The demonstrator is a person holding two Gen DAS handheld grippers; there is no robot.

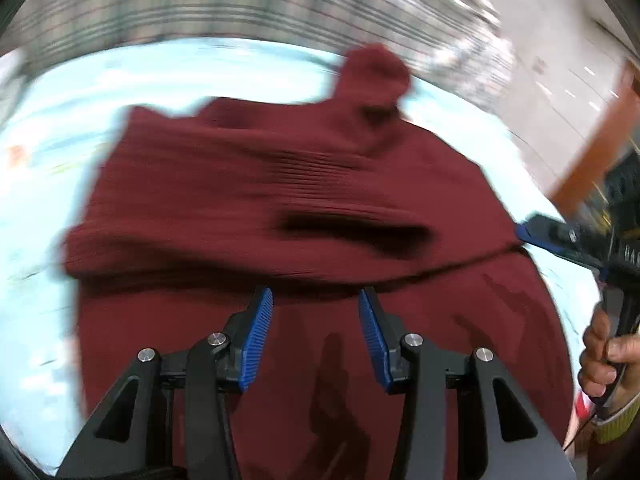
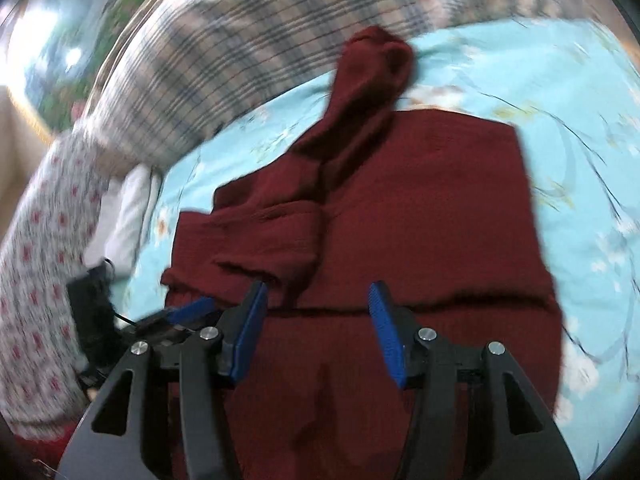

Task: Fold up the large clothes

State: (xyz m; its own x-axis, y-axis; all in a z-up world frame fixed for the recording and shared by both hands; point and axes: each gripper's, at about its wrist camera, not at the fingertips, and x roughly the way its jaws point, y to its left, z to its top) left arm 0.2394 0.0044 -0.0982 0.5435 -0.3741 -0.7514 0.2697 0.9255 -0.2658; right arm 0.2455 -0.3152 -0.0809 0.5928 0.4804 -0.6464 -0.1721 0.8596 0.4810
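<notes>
A dark red knitted sweater (image 1: 280,184) (image 2: 420,208) lies folded on a light blue flowered bedsheet (image 1: 52,152) (image 2: 540,92). One sleeve (image 1: 372,76) (image 2: 372,76) trails toward the far side. A folded edge of the knit runs across just beyond both sets of fingertips. My left gripper (image 1: 316,296) hangs open over the near part of the sweater, with nothing between its blue pads. My right gripper (image 2: 318,292) is open too, above the same fold, its pads clear of the cloth. The left wrist view catches the right gripper (image 1: 532,236) at the sweater's right edge. The right wrist view catches the left gripper (image 2: 192,308) at the left edge.
A plaid blanket (image 1: 200,4) (image 2: 240,40) lies bunched along the far side of the bed. A person's hand (image 1: 604,356) holds the right tool. A flowered sleeve (image 2: 40,260) and a white cloth (image 2: 128,216) are at the left. Orange-brown furniture (image 1: 600,132) stands beyond the bed.
</notes>
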